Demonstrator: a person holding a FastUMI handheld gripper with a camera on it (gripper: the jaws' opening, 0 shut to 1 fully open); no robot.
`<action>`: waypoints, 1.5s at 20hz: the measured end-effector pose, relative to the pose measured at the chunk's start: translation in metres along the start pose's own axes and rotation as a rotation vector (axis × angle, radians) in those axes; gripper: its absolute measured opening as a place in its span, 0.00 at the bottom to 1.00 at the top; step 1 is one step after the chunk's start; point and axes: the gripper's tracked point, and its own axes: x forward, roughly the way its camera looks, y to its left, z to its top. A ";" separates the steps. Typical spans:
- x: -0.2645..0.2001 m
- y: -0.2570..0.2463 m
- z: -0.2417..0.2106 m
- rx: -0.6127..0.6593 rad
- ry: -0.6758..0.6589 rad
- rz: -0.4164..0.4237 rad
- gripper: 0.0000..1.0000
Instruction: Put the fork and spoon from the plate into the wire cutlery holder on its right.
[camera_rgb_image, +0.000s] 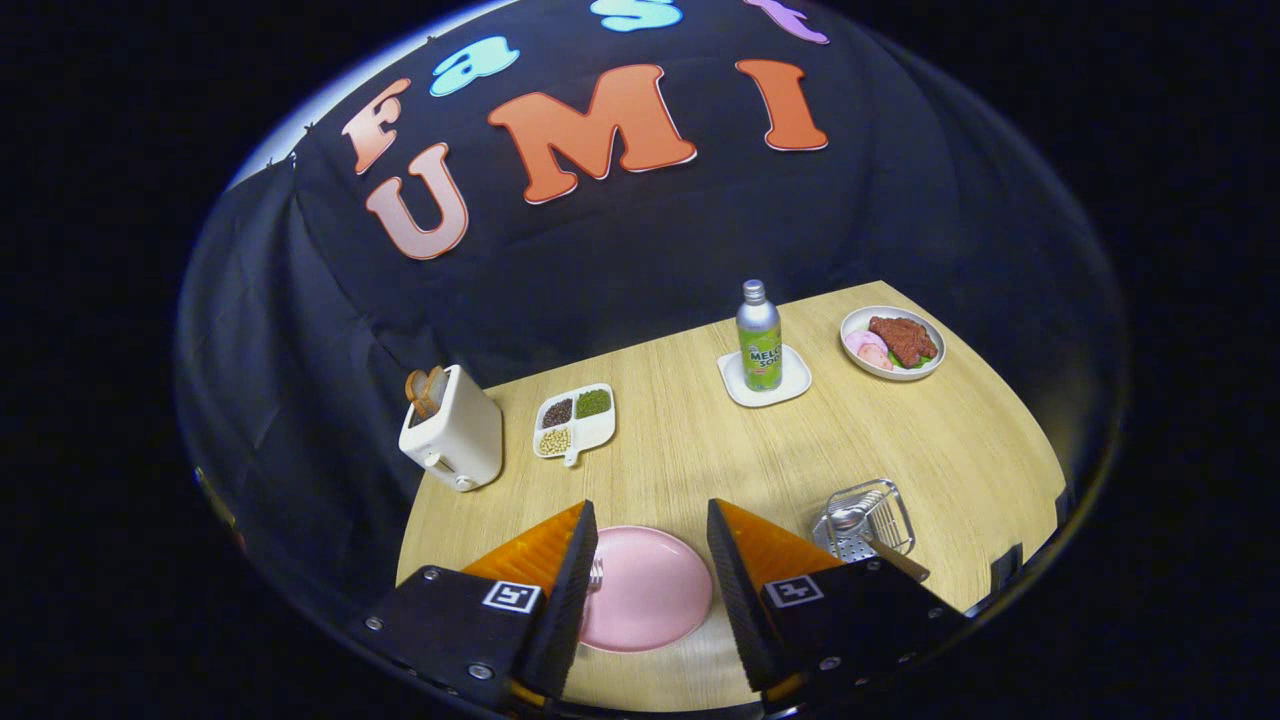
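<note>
Surface: pale wood-grain surface (700, 440) is carrying everything; its near edge is lying close under the gripper, so a dropped utensil is risking a slide off it.
Gripper: gripper (650, 575) is hanging above the plate with its fingers standing wide apart, gripping nothing.
Plate: round pink plate (650, 595) is sitting between and just beyond the fingers; it is looking shallow and smooth, so a downward pinch is likely skidding the fork along it or tipping the plate rather than lifting.
Holder: silver wire cutlery holder (868, 520) is standing to the plate's right, beside the right finger; it is looking light, so a sideways knock from that finger is risking shoving or toppling it.
Spoon: metal spoon with brown wooden handle (870, 535) is already lying in the holder, handle poking out over the rim towards the gripper; a fork coming in low is risking catching that handle and levering the spoon out.
Fork: small silver metal fork (596, 573) is resting on the plate's left part, tines showing right against the left finger and the rest hidden behind it; closing from here is probably missing it or nudging it off the plate, since it is lying off-centre, not between the fingers.
</note>
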 end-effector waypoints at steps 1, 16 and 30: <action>0.002 0.007 -0.002 0.002 -0.006 -0.003 0.71; 0.036 0.051 -0.060 -0.057 -0.017 -0.070 0.88; 0.086 0.070 -0.210 -0.159 0.514 -0.085 0.69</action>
